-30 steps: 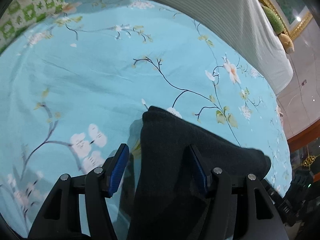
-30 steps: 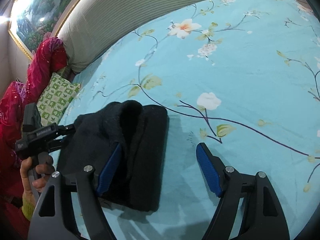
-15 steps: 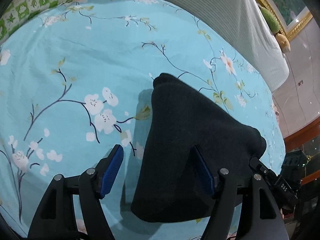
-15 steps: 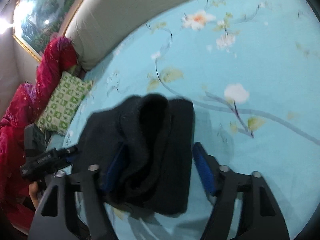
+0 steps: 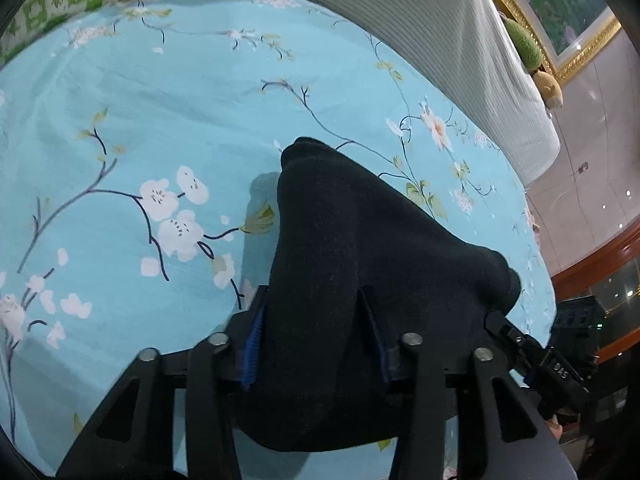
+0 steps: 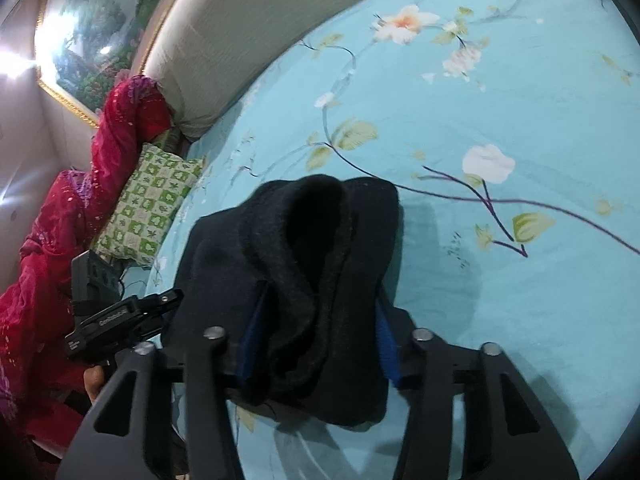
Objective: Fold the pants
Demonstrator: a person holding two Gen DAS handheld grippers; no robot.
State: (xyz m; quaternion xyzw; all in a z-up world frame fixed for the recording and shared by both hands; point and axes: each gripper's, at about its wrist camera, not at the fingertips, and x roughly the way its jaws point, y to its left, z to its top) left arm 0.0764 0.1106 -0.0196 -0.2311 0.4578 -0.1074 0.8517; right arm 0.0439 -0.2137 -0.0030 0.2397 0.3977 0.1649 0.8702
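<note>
One pants (image 5: 360,264), two tongs (image 5: 312,340), one pillow (image 6: 148,204).

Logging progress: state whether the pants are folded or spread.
Folded: the pants form a compact, layered bundle, gripped by the left gripper and right gripper.

This is a bedroom in a home: a bed spread with a light blue sheet (image 5: 168,120) printed with blossoms and branches, a padded ribbed headboard (image 5: 420,28) behind it, a green-and-white patterned pillow (image 6: 148,204) at the edge, red cloth (image 6: 60,216) heaped nearby, and a gold-framed landscape painting (image 6: 96,36) on the wall above
</note>
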